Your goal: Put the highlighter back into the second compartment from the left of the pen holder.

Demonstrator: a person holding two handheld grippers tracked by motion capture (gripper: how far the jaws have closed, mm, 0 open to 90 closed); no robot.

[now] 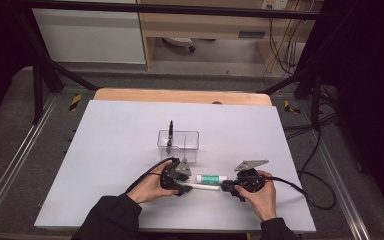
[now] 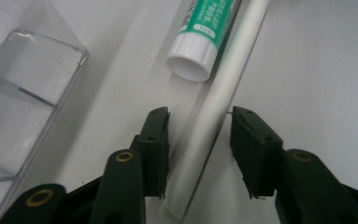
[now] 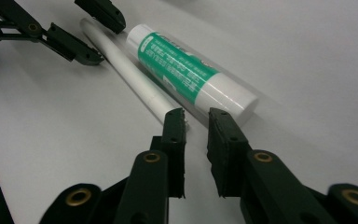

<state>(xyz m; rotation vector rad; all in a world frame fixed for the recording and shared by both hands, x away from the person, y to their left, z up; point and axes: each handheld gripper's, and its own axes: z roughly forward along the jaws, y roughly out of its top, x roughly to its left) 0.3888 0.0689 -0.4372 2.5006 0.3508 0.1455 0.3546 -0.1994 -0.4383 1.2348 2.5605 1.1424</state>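
A slim white pen lies on the white table mat, with a green-and-white glue stick close alongside it. My left gripper is open, its jaws straddling one end of the white pen with a gap on each side. The glue stick's white cap points toward it. My right gripper is open by a narrow gap with nothing between the jaws, its tips just short of the pen's other end and the glue stick. The left gripper faces it from the far end.
A clear plastic box stands just behind the grippers with a black pen upright in it; its corner is close to my left jaw. The mat has open room to the left, right and back.
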